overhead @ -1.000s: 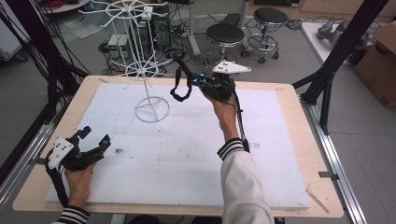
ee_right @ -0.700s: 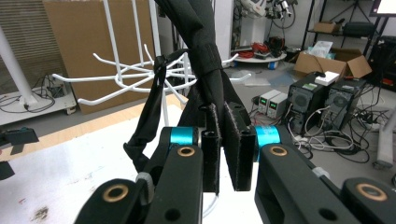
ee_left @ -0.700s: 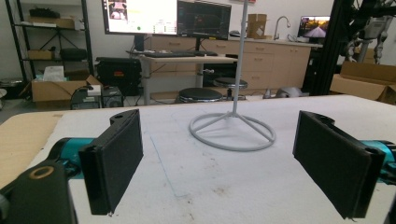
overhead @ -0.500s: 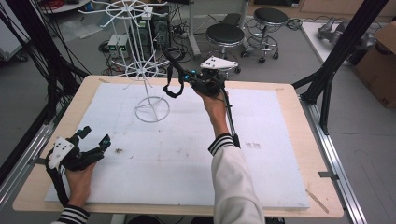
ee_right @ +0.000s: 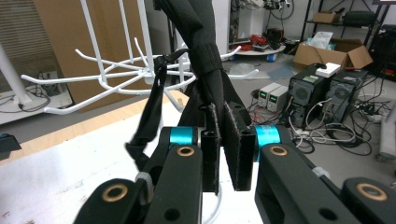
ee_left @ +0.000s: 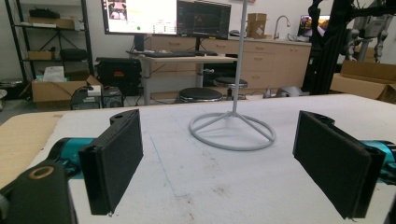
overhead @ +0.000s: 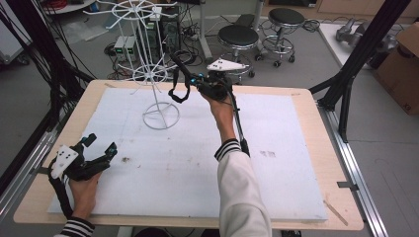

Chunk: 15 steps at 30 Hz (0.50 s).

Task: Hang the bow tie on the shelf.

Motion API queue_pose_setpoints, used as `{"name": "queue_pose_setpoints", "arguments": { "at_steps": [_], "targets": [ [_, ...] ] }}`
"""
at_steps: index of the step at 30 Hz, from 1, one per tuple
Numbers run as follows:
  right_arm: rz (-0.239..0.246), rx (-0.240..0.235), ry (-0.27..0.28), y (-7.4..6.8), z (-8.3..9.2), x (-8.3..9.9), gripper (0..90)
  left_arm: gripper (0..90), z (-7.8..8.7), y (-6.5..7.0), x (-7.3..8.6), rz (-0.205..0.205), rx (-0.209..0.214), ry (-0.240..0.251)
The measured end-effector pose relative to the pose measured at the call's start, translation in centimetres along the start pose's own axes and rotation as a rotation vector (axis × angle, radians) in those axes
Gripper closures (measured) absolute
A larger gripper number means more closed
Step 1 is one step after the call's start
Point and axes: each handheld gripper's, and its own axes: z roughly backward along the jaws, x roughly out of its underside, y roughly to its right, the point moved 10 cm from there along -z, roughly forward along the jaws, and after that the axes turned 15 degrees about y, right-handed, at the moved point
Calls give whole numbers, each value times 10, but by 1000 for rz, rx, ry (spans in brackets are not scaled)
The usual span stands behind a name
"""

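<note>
Left gripper point(overhead: 99, 145), jaws spread and empty, rested at the white mat's point(overhead: 276, 177) eight o'clock. One white wire rack point(overhead: 159, 86) stood at eleven o'clock. Right gripper point(overhead: 188, 79), raised beside it at twelve, clenched one black strap point(ee_right: 205, 60).

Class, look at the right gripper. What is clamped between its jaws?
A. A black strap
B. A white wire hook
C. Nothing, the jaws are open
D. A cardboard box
A: in the right gripper view the right gripper has its jaws closed on a black strap, which hangs from it beside the white rack in the high view.
</note>
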Motion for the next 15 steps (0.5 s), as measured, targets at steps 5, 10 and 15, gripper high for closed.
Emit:
{"name": "queue_pose_setpoints", "arguments": {
  "at_steps": [5, 10, 15],
  "targets": [
    [-1, 13, -10, 1, -2, 3, 850, 162, 0, 0, 0, 1, 1, 0],
    [-17, 16, -24, 3, -4, 10, 849, 162, 0, 0, 0, 2, 1, 2],
    [-35, 23, -48, 2, -9, 18, 848, 162, 0, 1, 0, -1, 4, -1]
  ]
}}
